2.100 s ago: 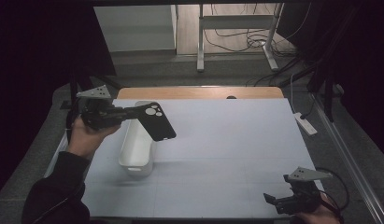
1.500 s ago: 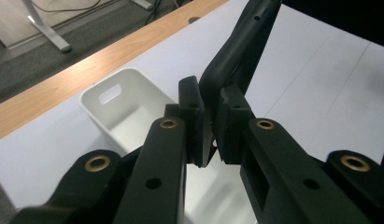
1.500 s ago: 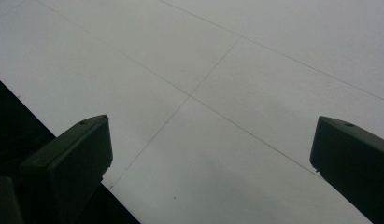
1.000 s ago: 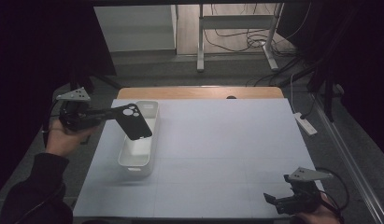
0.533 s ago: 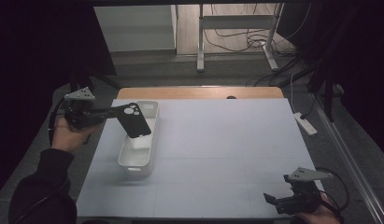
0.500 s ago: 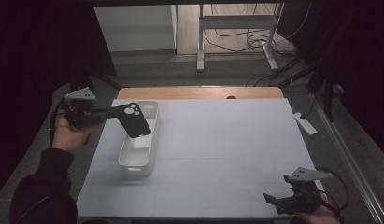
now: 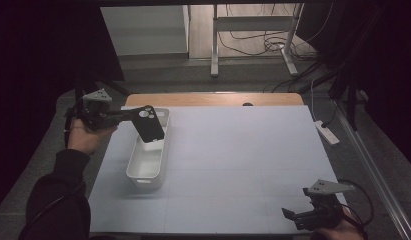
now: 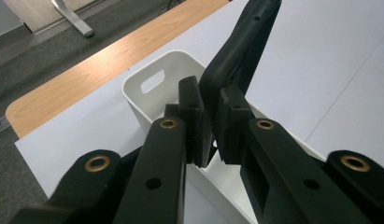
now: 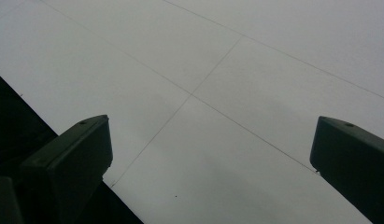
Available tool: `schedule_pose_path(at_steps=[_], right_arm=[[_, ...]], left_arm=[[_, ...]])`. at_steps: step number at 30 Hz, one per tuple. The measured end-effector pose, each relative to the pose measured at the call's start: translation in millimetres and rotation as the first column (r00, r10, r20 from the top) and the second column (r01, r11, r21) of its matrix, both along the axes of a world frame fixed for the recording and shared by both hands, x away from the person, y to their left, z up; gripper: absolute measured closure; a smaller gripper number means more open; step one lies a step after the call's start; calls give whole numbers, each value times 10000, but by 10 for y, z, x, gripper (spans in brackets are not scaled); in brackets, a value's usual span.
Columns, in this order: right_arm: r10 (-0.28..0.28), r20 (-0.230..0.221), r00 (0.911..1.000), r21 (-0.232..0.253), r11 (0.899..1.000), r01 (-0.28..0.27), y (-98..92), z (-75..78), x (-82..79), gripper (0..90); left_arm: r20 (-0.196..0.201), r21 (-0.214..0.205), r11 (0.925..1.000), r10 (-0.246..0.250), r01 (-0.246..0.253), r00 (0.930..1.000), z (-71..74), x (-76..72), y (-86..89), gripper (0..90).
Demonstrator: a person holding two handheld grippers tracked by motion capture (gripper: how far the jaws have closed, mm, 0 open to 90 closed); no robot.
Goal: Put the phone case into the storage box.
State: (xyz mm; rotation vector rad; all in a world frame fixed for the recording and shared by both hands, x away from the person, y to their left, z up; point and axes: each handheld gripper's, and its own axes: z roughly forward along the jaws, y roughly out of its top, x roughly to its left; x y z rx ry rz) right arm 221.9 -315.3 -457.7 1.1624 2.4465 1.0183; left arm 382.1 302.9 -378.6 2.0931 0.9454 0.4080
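Observation:
My left gripper (image 7: pixel 129 116) (image 8: pixel 211 123) is shut on the edge of a black phone case (image 7: pixel 150 124) (image 8: pixel 243 51). The case has a round camera cut-out and hangs tilted over the far end of a white bin (image 7: pixel 141 172) (image 8: pixel 133 93) at the table's left. In the left gripper view the case stands up between the two pads (image 8: pixel 192 116), with the bin's handle slot behind it. My right gripper (image 7: pixel 299 216) (image 9: pixel 210 154) rests at the near right corner of the table, its jaws wide open above bare white surface.
The white table top (image 7: pixel 243 150) has a wooden strip (image 7: pixel 208 98) along its far edge. A white power strip (image 7: pixel 325 132) lies off the right side. Desk legs and cables (image 7: pixel 253 40) stand on the floor beyond.
My left hand has carried the phone case leftward from above the table to above the far end of the bin, then shifted slightly right and lower. The right gripper has stayed put.

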Motion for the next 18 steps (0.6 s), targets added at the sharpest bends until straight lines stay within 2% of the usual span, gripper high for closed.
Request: schedule_pose_path(at_steps=[18], right_arm=[[-141,63,9999,124,9998,140,-16,5,-2,0]], left_arm=[[-32,235,9996,159,-158,9999,-178,326,-43,818]])
